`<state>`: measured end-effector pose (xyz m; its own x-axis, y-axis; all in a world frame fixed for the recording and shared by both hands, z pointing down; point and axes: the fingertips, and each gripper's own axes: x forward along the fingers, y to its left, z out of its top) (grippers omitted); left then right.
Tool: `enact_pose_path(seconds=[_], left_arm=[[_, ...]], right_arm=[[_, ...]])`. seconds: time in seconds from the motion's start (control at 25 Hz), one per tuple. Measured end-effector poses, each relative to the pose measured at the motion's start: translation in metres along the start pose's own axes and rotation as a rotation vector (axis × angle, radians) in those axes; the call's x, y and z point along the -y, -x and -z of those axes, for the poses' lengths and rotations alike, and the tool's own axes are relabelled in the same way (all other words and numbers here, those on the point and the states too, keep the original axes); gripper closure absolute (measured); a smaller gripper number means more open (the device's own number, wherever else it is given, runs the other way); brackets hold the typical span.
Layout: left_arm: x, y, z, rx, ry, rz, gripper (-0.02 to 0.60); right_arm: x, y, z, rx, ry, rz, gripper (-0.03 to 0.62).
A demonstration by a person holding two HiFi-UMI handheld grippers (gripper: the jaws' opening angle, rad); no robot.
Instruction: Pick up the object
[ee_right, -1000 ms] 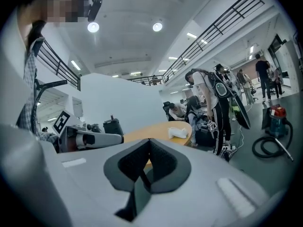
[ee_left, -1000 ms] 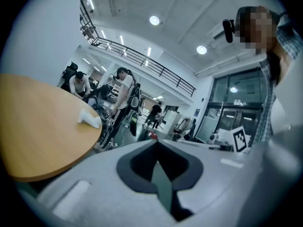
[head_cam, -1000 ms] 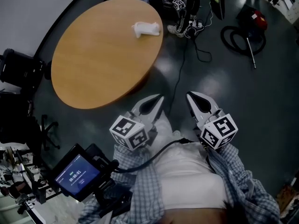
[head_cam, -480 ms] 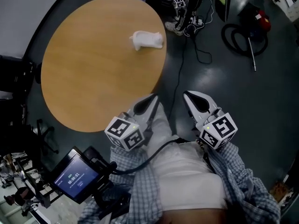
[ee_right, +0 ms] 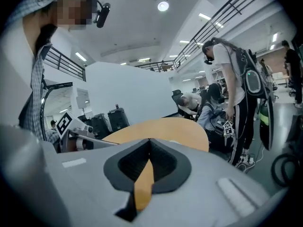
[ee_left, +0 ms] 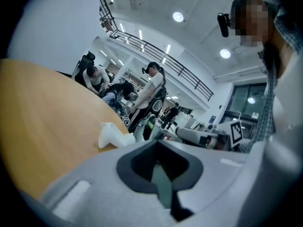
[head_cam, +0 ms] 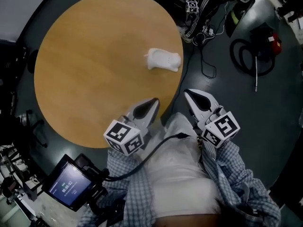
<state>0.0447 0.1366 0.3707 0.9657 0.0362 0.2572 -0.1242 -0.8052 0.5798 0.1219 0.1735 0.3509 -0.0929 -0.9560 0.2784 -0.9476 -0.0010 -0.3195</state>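
Observation:
A small white object (head_cam: 163,59) lies on the round wooden table (head_cam: 85,70), near its right edge; the left gripper view shows the white object (ee_left: 112,135) beyond the jaws. My left gripper (head_cam: 152,103) is shut and empty, its tip over the table's near edge, short of the object. My right gripper (head_cam: 193,96) is shut and empty too, held beside the table over the dark floor. In the right gripper view the table (ee_right: 165,129) lies ahead, the object hidden behind the jaws.
A person (head_cam: 203,4) stands beyond the table's far right with a marker cube. Cables (head_cam: 203,56) and a hose with a red machine (head_cam: 255,51) lie on the floor at right. A handheld screen (head_cam: 71,186) is at lower left. Chairs stand left of the table.
The view has shifted toward the table: the table and white object now lie closer and lower in the head view, and the left gripper's tip has come over the table's edge. Both grippers stay shut.

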Motion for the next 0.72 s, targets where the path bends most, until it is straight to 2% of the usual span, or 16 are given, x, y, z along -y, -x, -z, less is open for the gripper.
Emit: enact_pose_path(seconds=[0.2, 0.4, 0.52, 0.6, 0.72], left_arm=[[-0.022, -0.001, -0.011, 0.063, 0.052, -0.072, 0.578], [-0.055, 0.008, -0.023, 0.100, 0.120, -0.163, 0.578], [-0.075, 0.018, -0.025, 0.126, 0.232, -0.218, 0.577], [-0.084, 0.021, -0.023, 0.171, 0.311, -0.256, 0.570], [-0.092, 0.024, -0.024, 0.236, 0.359, -0.317, 0.525]], right_arm=[[0.010, -0.050, -0.018, -0.054, 0.077, -0.123, 0.589], [0.007, -0.108, -0.020, -0.182, 0.151, -0.261, 0.588], [0.001, -0.137, -0.018, -0.293, 0.181, -0.342, 0.580], [0.000, -0.147, -0.013, -0.358, 0.178, -0.420, 0.543], [0.000, -0.160, -0.002, -0.458, 0.189, -0.523, 0.501]])
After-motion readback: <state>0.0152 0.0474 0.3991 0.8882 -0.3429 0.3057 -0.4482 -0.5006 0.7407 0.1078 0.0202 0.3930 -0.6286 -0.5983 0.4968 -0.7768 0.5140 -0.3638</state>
